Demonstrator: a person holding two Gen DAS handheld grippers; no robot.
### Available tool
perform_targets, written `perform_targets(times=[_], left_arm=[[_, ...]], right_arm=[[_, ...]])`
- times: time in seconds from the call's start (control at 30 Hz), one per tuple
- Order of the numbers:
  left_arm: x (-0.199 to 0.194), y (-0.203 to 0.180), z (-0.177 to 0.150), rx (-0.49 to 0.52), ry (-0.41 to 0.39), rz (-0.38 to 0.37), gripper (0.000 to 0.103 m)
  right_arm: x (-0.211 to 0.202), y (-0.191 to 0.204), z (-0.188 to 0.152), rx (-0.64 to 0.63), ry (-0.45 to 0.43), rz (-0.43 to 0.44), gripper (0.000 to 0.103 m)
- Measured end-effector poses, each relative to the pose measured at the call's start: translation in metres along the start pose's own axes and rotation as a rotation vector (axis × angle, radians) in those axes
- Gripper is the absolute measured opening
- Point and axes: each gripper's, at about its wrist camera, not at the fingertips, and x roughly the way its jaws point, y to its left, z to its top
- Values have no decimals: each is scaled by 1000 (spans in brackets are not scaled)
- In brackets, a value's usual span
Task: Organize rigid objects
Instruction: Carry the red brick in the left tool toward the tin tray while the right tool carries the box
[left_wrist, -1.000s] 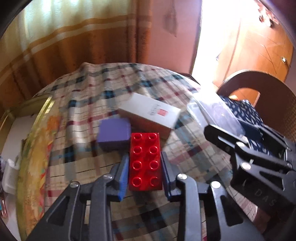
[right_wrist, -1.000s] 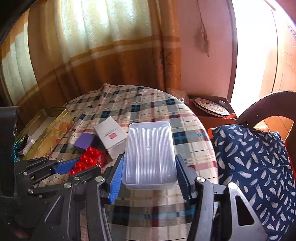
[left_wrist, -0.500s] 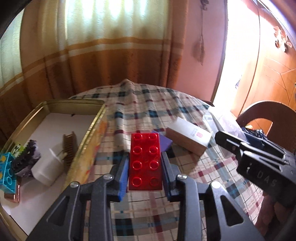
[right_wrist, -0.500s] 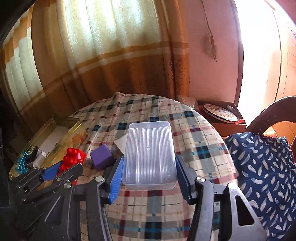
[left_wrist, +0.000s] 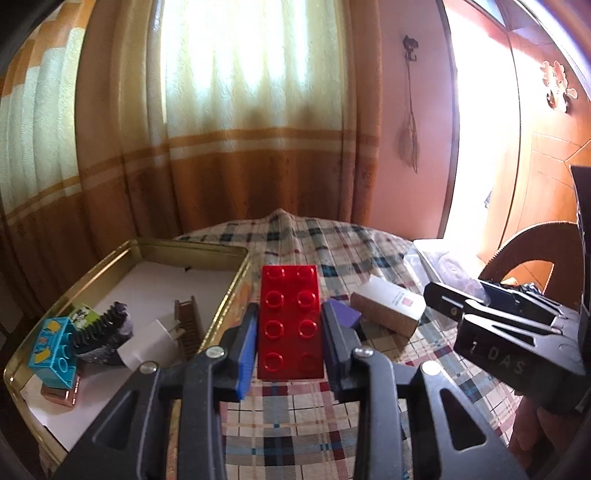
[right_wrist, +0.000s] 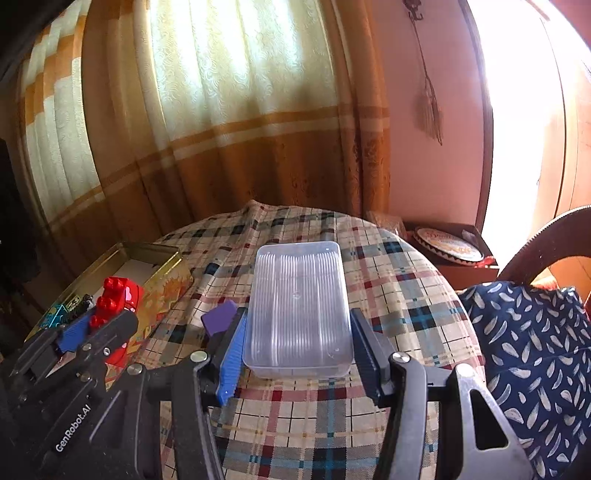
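just right of the gold tin (left_wrist: 236, 273), your left gripper (left_wrist: 290, 332) clamps one red brick (left_wrist: 290, 321), its long axis running straight out along the fingers; the tin lies to its left, nearer this hand. your right gripper (right_wrist: 295, 343) grips one clear plastic box (right_wrist: 297, 310). one purple block (right_wrist: 220, 317) and one white carton (left_wrist: 388, 308) sit on the cloth.

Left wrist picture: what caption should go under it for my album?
Left gripper carrying a red brick beside the gold tin of toys.
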Motion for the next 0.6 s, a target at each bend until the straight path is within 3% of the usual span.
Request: perform_targets(times=[0.6], left_arm=[[-15, 20, -8, -61, -38, 21, 30]], right_arm=[[-15, 28, -7, -75, -74, 31, 56]])
